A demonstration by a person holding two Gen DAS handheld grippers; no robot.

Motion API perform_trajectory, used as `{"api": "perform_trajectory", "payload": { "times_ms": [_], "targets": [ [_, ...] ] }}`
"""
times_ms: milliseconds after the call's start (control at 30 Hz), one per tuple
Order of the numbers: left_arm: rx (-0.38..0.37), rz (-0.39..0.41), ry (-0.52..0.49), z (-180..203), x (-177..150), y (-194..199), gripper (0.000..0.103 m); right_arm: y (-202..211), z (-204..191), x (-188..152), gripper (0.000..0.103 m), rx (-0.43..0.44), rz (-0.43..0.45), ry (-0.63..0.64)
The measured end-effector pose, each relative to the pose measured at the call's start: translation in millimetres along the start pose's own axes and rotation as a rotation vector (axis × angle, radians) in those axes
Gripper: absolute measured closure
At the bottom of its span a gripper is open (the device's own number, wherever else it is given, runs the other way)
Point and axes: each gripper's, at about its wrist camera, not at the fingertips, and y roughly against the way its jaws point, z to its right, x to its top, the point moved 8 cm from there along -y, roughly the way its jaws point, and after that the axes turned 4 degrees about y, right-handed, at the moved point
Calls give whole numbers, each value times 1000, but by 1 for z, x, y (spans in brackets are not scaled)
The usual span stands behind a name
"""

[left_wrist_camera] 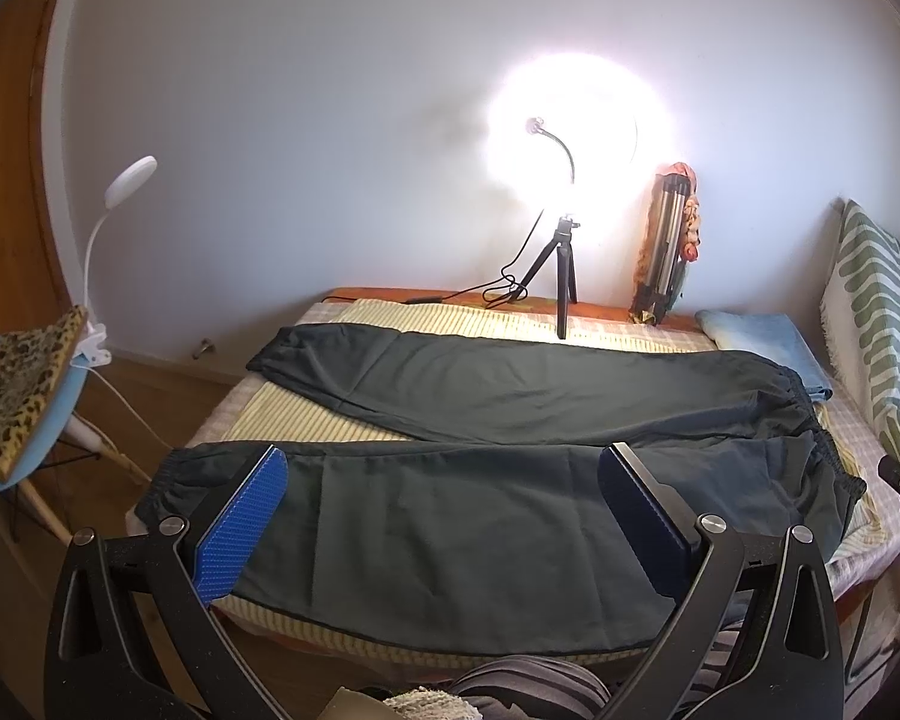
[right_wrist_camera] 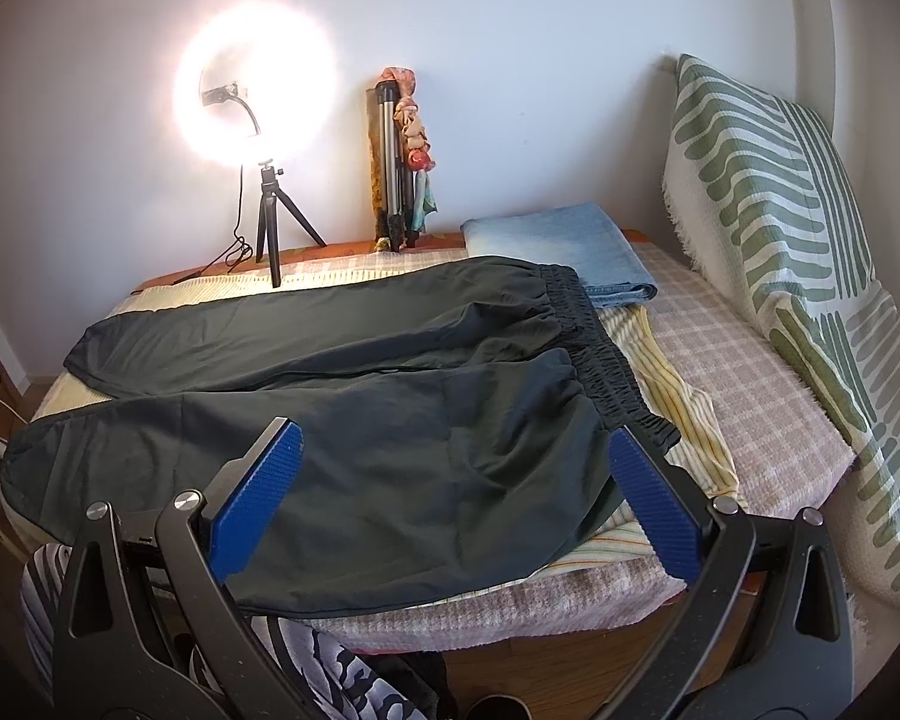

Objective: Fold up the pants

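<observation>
You're at the very start: the dark green-black cotton pants (left_wrist_camera: 510,420) lie spread flat across the bed (right_wrist_camera: 768,396), legs parted in a V, cuffs toward its left edge, elastic waistband toward the right by the green-striped pillow (right_wrist_camera: 798,228). No fold is made yet, by the look of it. Your left gripper (left_wrist_camera: 444,516) hovers over the near leg by the bed's front edge, blue pads spread wide, holding nothing. Next, I'd say, you pinch the near cuff here. Over to your right gripper (right_wrist_camera: 456,492): also gaping, empty, poised near the waistband's near end. Grab there, then carry the near leg over onto the far one, both sides together.
</observation>
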Motion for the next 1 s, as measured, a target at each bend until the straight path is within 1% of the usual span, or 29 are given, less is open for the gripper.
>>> {"api": "perform_trajectory", "payload": {
  "times_ms": [1000],
  "targets": [
    [-10,1,-2,5,-2,1,0,-3,-5,-5,0,9,-6,10]
  ]
}}
